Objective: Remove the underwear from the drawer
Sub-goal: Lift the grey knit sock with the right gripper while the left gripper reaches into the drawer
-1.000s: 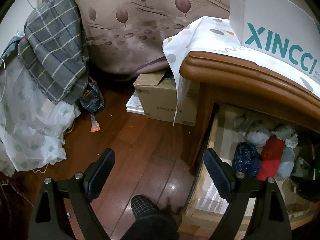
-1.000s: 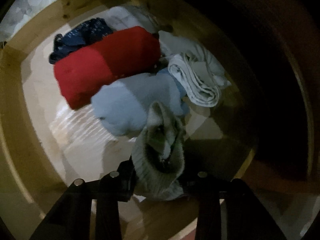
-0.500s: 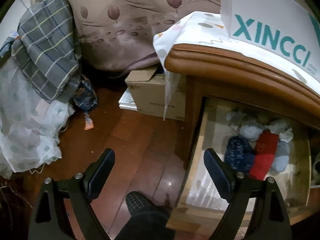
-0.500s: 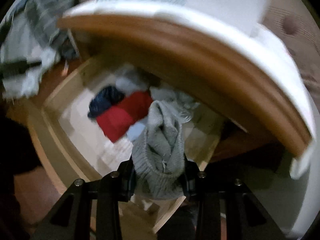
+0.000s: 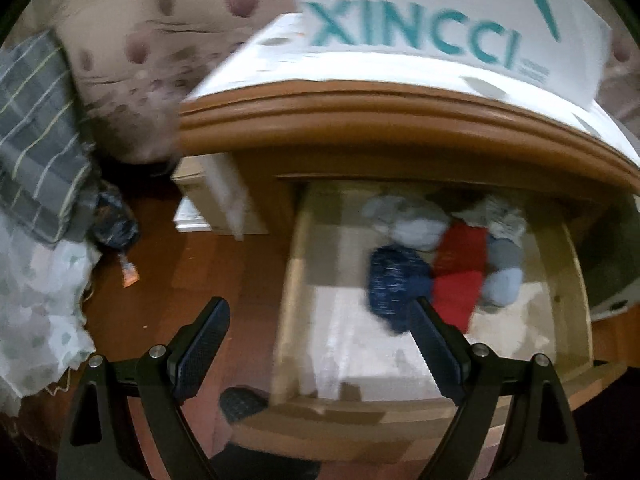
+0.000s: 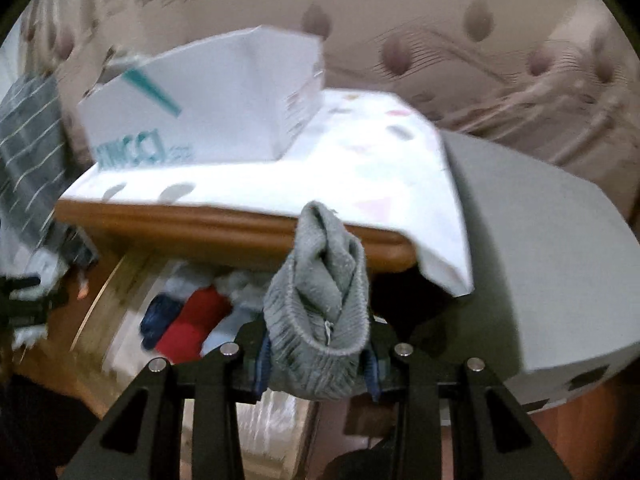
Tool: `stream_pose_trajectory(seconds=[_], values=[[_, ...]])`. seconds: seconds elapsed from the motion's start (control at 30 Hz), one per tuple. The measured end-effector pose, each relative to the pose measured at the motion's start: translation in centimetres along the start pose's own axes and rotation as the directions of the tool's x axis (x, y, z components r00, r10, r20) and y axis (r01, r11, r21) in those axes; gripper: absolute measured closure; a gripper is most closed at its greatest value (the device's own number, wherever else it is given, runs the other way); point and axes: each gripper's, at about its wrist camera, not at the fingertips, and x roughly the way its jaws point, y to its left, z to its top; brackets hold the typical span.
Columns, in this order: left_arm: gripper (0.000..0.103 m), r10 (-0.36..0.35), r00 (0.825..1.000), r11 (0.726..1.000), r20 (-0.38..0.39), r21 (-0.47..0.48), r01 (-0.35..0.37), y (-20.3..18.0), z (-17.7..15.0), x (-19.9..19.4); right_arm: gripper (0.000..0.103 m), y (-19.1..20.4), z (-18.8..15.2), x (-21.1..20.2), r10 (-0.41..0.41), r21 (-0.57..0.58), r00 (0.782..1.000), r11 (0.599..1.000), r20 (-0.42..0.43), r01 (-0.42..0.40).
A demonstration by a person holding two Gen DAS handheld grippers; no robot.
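My right gripper (image 6: 316, 364) is shut on a rolled grey underwear (image 6: 320, 300), held up in front of the wooden cabinet's top edge, well above the open drawer (image 6: 120, 344). In the left wrist view the drawer (image 5: 296, 280) lies open below the cabinet top. Inside it sit a dark blue roll (image 5: 394, 284), a red roll (image 5: 460, 276), pale blue rolls (image 5: 500, 280) and whitish ones at the back. My left gripper (image 5: 320, 336) hangs open and holds nothing, one finger over the floor, the other over the drawer's inside, near the blue roll.
A white box lettered XINCCI (image 5: 440, 24) stands on a spotted white cloth (image 6: 360, 160) on the cabinet top. A cardboard box (image 5: 208, 204) and plaid fabric (image 5: 36, 128) lie left on the wooden floor (image 5: 180, 272). A grey block (image 6: 540, 264) is at right.
My right gripper lifted the grey underwear out of the drawer and up to the cabinet top's height, rolling as it rose. My left gripper swung right, over the drawer's left side.
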Motion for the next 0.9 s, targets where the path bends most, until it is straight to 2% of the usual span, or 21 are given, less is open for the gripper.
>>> stream_pose_trajectory(seconds=[0.23, 0.37, 0.43, 0.5, 0.57, 0.67, 0.7, 0.77, 0.9], values=[[0.014, -0.034, 0.995, 0.993, -0.09, 0.113, 0.044, -5.1, 0.8, 2.7, 0.067, -2.2, -0.1, -0.4, -0.108, 0.081, 0.992, 0.991, 0.059, 0.103], [0.015, -0.043, 0.987, 0.989, -0.155, 0.136, 0.065, -7.2, 0.6, 4.2, 0.067, -3.3, -0.3, -0.4, -0.117, 0.124, 0.991, 0.986, 0.058, 0.109], [0.017, -0.06, 0.981, 0.99, -0.187, 0.118, 0.083, -7.8, 0.5, 4.8, 0.067, -3.8, -0.3, -0.2, -0.114, 0.142, 0.992, 0.984, 0.05, 0.106], [0.023, -0.097, 0.971, 0.992, -0.22, 0.055, 0.112, -8.0, 0.3, 5.5, 0.067, -3.8, -0.3, -0.2, -0.111, 0.147, 0.993, 0.984, 0.051, 0.102], [0.025, -0.15, 0.958, 0.988, -0.243, -0.058, 0.14, -7.5, 0.2, 6.1, 0.067, -3.7, -0.3, -0.1, -0.101, 0.143, 0.994, 0.985, 0.047, 0.093], [0.028, -0.224, 0.933, 0.958, -0.282, -0.239, 0.158, -6.8, -0.1, 7.3, 0.067, -3.6, -0.3, -0.1, -0.088, 0.138, 0.995, 0.987, 0.047, 0.081], [0.031, -0.231, 0.93, 0.953, -0.286, -0.258, 0.157, -6.8, -0.1, 7.5, 0.067, -3.6, -0.3, 0.0, -0.087, 0.138, 0.995, 0.987, 0.046, 0.08], [0.036, -0.222, 0.929, 0.955, -0.296, -0.257, 0.146, -7.2, 0.2, 7.9, 0.067, -3.5, -0.2, 0.1, -0.08, 0.135, 0.996, 0.988, 0.041, 0.074], [0.038, -0.152, 0.927, 0.984, -0.343, -0.135, 0.112, -9.2, 0.5, 8.6, 0.067, -3.4, -0.3, 0.1, -0.068, 0.139, 0.997, 0.988, 0.041, 0.061]])
